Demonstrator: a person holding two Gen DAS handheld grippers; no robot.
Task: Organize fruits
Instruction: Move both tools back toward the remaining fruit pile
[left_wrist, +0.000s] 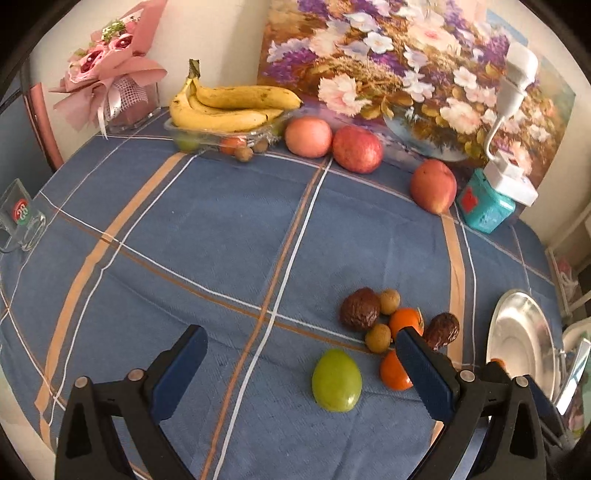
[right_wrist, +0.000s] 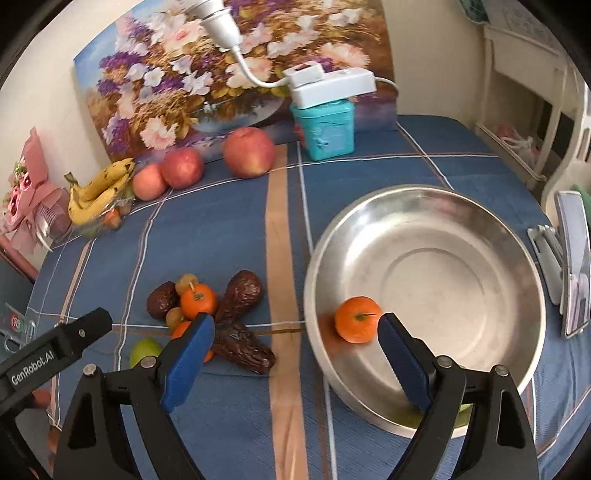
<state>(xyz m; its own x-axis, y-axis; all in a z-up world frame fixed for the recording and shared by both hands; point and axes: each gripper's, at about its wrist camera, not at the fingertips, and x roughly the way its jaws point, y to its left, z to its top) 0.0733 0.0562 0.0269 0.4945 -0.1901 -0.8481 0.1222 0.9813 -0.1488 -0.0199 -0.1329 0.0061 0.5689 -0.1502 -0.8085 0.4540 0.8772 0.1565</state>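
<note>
Left wrist view. Nearest the lens, the left gripper (left_wrist: 301, 352) has its 2 blue-padded jaws spread wide and empty. It hangs above the blue plaid tablecloth (left_wrist: 184, 229). The smooth green oval fruit (left_wrist: 336, 380) lies between the jaws, nearer the right one, untouched. Its long axis runs roughly away from the camera, narrower end farthest. This suggests it is lined up for a grasp across its short width. Just beyond the green fruit sits a cluster: 2 small orange tangerines (left_wrist: 396, 371), 2 wrinkled dark brown fruits (left_wrist: 359, 308) and 2 small tan round fruits (left_wrist: 378, 337).

Right wrist view. The right gripper (right_wrist: 297, 334) is likewise wide open, holding nothing. The shallow round stainless-steel dish (right_wrist: 480, 206) lies right of the cluster. It holds 1 orange tangerine (right_wrist: 357, 319) near its left wall, stem facing the camera. The dish appears to be the collecting point. Loose fruit remains, so sorting looks to be at an early stage.
</note>
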